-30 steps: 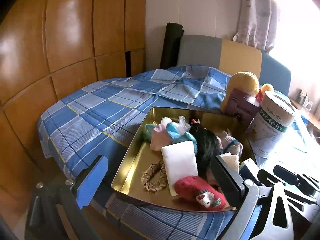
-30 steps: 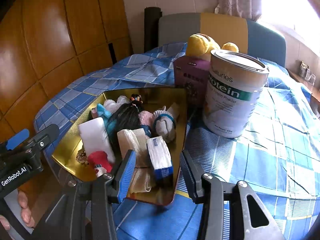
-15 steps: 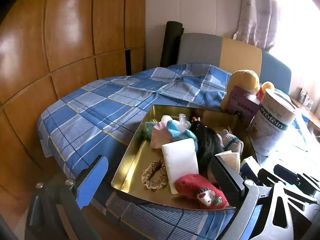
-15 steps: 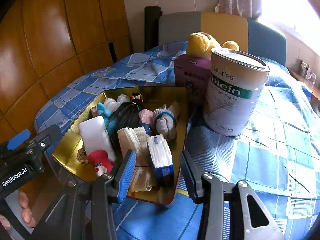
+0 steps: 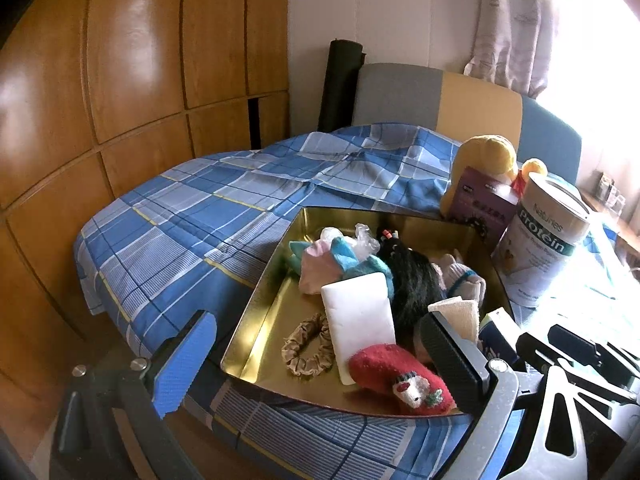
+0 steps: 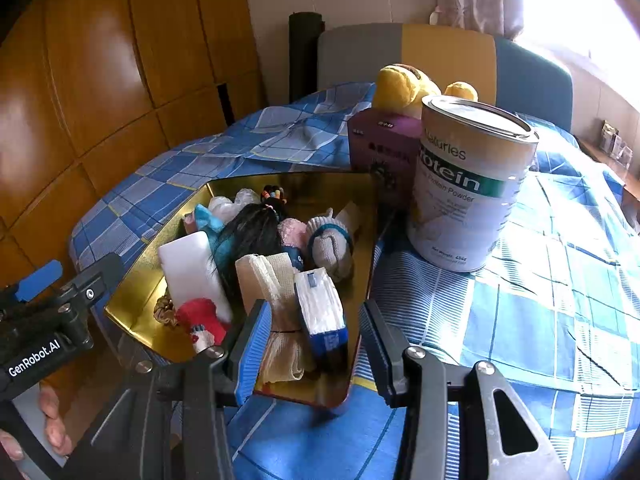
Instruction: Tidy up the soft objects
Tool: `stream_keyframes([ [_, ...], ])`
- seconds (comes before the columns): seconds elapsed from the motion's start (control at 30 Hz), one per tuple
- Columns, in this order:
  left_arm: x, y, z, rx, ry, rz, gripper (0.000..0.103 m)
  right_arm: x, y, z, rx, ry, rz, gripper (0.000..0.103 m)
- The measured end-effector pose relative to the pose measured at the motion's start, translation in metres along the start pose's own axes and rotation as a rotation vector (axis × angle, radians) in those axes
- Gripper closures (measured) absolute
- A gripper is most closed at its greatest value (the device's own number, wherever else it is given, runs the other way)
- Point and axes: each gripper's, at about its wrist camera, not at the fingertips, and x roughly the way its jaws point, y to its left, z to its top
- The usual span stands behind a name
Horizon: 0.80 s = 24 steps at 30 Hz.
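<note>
Piled in a gold tray (image 6: pixel 362 216) near the bed's front edge: white pad (image 5: pixel 357 322), red knitted piece (image 5: pixel 394 374) at the tray's near rim, beige scrunchie (image 5: pixel 306 346), black hair tuft (image 6: pixel 250 236), rolled gauze (image 6: pixel 266 276), white-and-blue packet (image 6: pixel 322 312). Behind the tray's far right corner, a purple box (image 6: pixel 378 150), protein tin (image 6: pixel 466 188) and yellow plush (image 6: pixel 400 80), all on the blue checked bedspread (image 5: pixel 192 216). Right gripper (image 6: pixel 310 346) hovering over the tray's near edge, jaws partly apart, gripping nothing. Left gripper (image 5: pixel 320 356) spread wide and empty, at the tray's left front corner.
</note>
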Motion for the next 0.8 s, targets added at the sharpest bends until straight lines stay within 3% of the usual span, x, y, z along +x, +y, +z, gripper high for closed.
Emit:
stream_keyframes([
  [0.8, 0.0018, 0.0000, -0.0014, 0.009, -0.001, -0.009, 0.000, -0.0036, -0.0085, 0.0008, 0.021, -0.015, -0.012, 0.057],
])
